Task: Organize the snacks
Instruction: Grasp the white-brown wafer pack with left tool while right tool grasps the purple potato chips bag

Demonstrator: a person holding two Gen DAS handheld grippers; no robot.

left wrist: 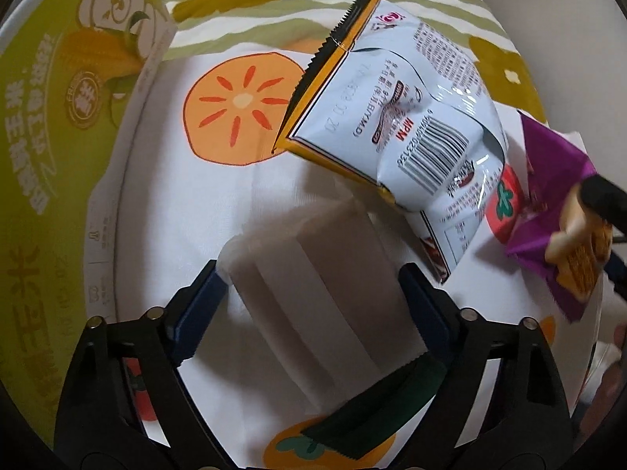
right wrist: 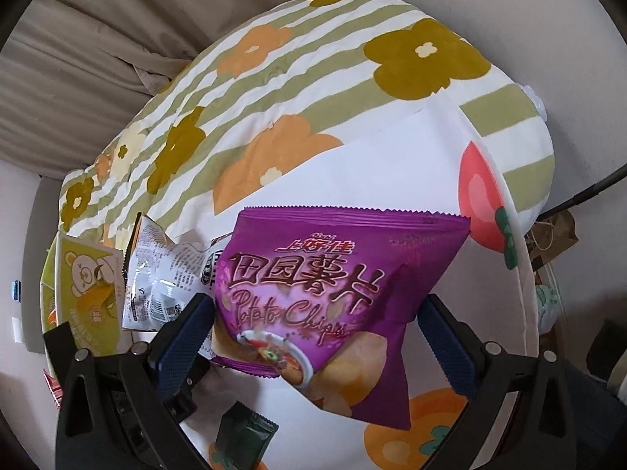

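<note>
A pale grey packet point(left wrist: 313, 274) with a dark green end lies on the white fruit-print cloth point(left wrist: 176, 196). My left gripper point(left wrist: 313, 286) points down over it, a blue pad touching each long side. A purple potato chips bag point(right wrist: 313, 293) sits tilted between the pads of my right gripper point(right wrist: 313, 325), creased where they squeeze it. From the left wrist, that purple bag point(left wrist: 548, 203) shows at the right with a black finger point(left wrist: 603, 196) on it. The dark green packet end point(right wrist: 243, 438) shows low in the right wrist view.
A white snack bag with a barcode point(left wrist: 411, 125) lies beyond the packet, also seen as the white bag point(right wrist: 164, 274). A green carton with a bear print point(left wrist: 58, 117) stands at the left. A striped floral quilt point(right wrist: 274, 78) lies behind, with a beige curtain point(right wrist: 98, 39) beyond.
</note>
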